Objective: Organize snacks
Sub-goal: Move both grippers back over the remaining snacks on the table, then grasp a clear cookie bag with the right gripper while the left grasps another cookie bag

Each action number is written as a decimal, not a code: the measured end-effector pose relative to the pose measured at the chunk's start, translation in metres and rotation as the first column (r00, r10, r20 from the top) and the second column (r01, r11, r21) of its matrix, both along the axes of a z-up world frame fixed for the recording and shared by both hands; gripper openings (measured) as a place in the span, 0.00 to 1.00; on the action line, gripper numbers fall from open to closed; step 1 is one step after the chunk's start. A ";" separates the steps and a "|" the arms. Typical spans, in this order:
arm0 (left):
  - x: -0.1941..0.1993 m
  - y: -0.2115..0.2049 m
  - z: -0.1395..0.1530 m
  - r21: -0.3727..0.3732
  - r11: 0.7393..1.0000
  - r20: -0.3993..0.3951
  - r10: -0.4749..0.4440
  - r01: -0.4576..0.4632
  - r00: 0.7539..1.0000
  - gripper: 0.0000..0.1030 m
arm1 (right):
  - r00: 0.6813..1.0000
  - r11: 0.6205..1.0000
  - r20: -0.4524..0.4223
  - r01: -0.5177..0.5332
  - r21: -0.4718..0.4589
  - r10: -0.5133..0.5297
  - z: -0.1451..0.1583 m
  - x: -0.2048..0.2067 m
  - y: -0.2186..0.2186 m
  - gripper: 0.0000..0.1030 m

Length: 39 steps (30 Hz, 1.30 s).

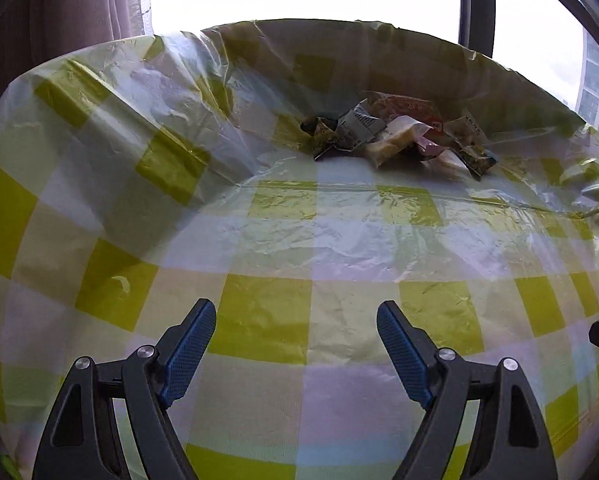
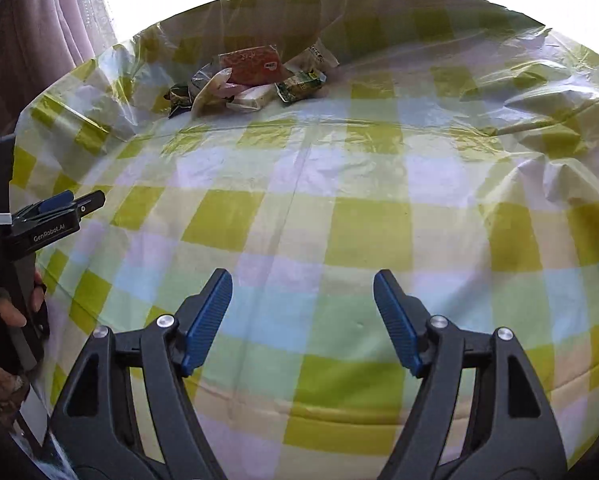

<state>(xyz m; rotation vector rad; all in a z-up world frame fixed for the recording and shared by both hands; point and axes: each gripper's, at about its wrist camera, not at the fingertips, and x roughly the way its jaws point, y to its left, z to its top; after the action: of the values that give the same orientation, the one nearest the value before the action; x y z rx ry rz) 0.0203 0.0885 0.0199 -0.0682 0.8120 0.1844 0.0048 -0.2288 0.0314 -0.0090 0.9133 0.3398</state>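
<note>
A pile of snack packets lies at the far side of the table, against the raised edge of a green, white and lilac checked plastic cloth. It also shows in the right wrist view, with a red packet on top and a green packet at its right. My left gripper is open and empty, low over the cloth, well short of the pile. My right gripper is open and empty too, near the front. The left gripper shows from the side in the right wrist view.
The cloth rises in crumpled folds at the back and left. A curtain hangs at the left of a bright window. A dark window post stands behind the table.
</note>
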 end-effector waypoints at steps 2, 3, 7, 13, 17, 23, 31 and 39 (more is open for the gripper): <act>0.005 0.013 -0.001 -0.033 0.999 -0.005 0.022 -0.022 1.000 0.81 | 1.000 1.000 -0.009 -0.002 0.003 0.002 -0.006 0.024 0.019 0.74; 0.006 0.020 -0.003 -0.068 0.997 -0.012 0.035 -0.036 0.999 0.81 | 1.000 1.000 -0.014 -0.010 0.000 0.010 -0.008 0.036 0.028 0.74; 0.008 0.031 -0.009 -0.153 0.987 -0.030 0.051 -0.055 0.998 0.84 | 0.999 0.998 -0.001 -0.041 -0.039 0.041 -0.015 0.080 0.071 0.74; 0.009 0.033 -0.009 -0.166 0.985 -0.020 0.053 -0.056 0.998 0.85 | 0.999 0.995 0.002 -0.038 -0.088 0.039 -0.018 0.153 0.125 0.75; 0.007 0.036 -0.009 -0.196 0.979 -0.005 0.060 -0.060 0.998 0.85 | 1.000 0.990 0.007 -0.020 -0.141 0.021 -0.020 0.198 0.153 0.77; 0.005 0.038 -0.009 -0.224 0.973 0.010 0.062 -0.058 0.998 0.85 | 0.999 0.988 0.010 -0.040 -0.152 0.042 -0.017 0.213 0.153 0.53; 0.009 0.034 -0.010 -0.207 0.977 -0.004 0.054 -0.053 0.999 0.88 | 0.982 0.976 0.037 -0.179 -0.123 0.185 -0.009 0.097 0.067 0.38; 0.045 0.016 -0.005 -0.277 0.954 -0.110 0.087 -0.114 0.990 1.00 | 0.986 0.979 0.047 -0.155 -0.131 0.162 -0.004 0.075 0.058 0.39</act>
<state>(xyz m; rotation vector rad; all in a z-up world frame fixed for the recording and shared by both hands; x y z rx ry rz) 0.0650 0.1043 0.0146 -0.3733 0.9280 0.1675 0.0799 -0.1708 0.0279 -0.2086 0.8776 0.4275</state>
